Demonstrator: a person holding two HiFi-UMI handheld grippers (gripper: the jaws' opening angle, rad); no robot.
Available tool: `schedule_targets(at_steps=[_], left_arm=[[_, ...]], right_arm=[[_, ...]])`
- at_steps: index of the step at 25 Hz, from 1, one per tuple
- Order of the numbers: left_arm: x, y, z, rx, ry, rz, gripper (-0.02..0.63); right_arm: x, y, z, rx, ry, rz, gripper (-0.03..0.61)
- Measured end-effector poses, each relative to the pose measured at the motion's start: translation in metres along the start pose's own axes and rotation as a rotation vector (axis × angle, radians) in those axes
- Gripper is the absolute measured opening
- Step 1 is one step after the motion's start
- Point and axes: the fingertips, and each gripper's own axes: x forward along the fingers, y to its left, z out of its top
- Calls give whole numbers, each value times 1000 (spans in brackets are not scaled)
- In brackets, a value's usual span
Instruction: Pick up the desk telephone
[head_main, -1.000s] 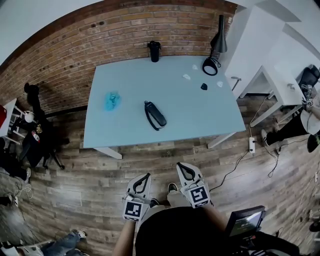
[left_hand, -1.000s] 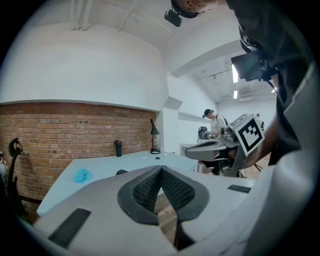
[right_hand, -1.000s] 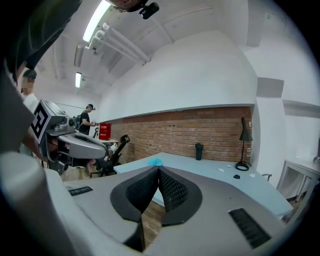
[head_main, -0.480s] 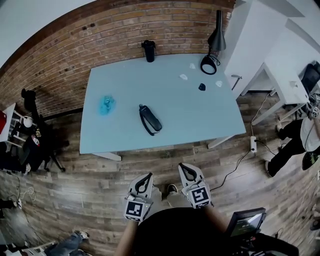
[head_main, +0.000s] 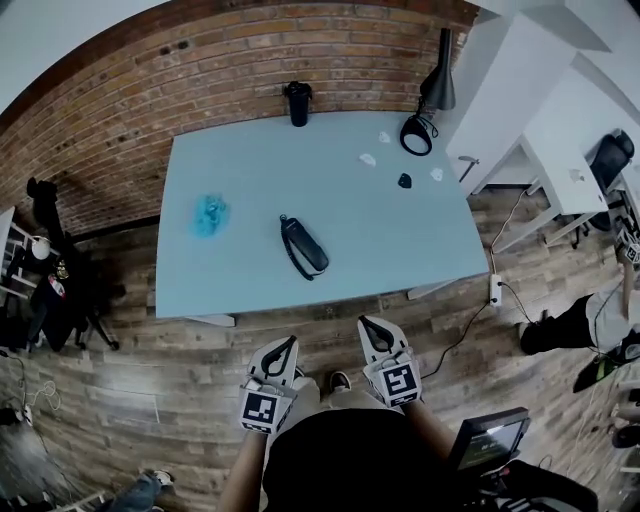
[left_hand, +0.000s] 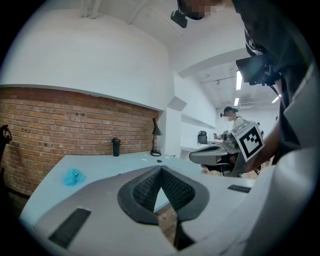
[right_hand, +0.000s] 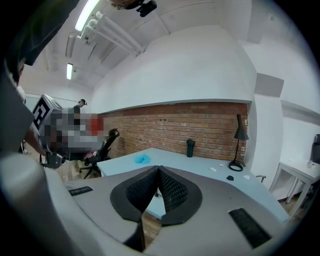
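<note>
Desk telephone: the dark handset unit (head_main: 303, 247) is laid flat near the middle of the pale blue surface (head_main: 400, 230), with its cord looped against its side. It is judged to have been put there so that it can be reached from the near edge.
Left gripper: the left gripper (head_main: 288, 344) is held well short of the telephone, off the near edge and over the wooden floor. Its jaws are closed together with nothing between them (nothing is within reach to be gripped).
Right gripper: the right gripper (head_main: 367, 324) is held just beside the left one, equally far from the telephone. Its jaws are pressed together and it is empty.
Reason for the pose: both grippers are aimed toward the telephone, which is judged to be a carrying posture for the approach. The jaws must be opened before any pickup.
Other things: a blue object (head_main: 209, 213) lies left of the telephone, a black flask (head_main: 297, 103) stands beyond it and a lamp (head_main: 437, 88) beyond and to its right. All are well apart from it, so the approach is judged unobstructed.
</note>
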Motion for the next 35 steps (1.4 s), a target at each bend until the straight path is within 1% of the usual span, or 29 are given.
schedule_targets(at_steps=[2,4,8,10,14,17,19,22,24,26,30,32,35], left_arm=[[-4,16,0,-6,-15,0,25],[-7,30,-1,-11,0,-1,25],[-12,50,-1,-19,-15,-14,25],[-17,60,-2,-28,-10,-5,25],[-22,82,-2,-87,-57,5,25],[-22,102,-1,-80,-61,27,25],[-29,108,-5,-76,-48,51,25],[-31,109,-11,-62,11,83,25],[-28,113,-11,-61,5,117,25],[-27,117,-7,-87,-10,154,25],[-20,128,-7,-108,-3,214,26],[-16,131,-6,-110,1,236,26],[-6,128,-4,-102,9,257,26]], right_arm=[[11,3,8,-14,-5,-10,28],[21,6,14,-29,-5,-17,28],[33,8,21,-63,10,-36,28],[36,5,23,-71,25,-57,29],[44,-2,28,-74,40,-91,29],[61,-2,27,-74,41,-91,29],[72,3,23,-79,44,-69,29],[89,4,20,-103,52,-19,32],[104,-3,21,-106,56,7,39],[119,-8,22,-101,58,44,49],[149,-13,22,-111,65,108,67],[162,-14,17,-106,77,140,64],[177,-20,5,-98,108,183,78]])
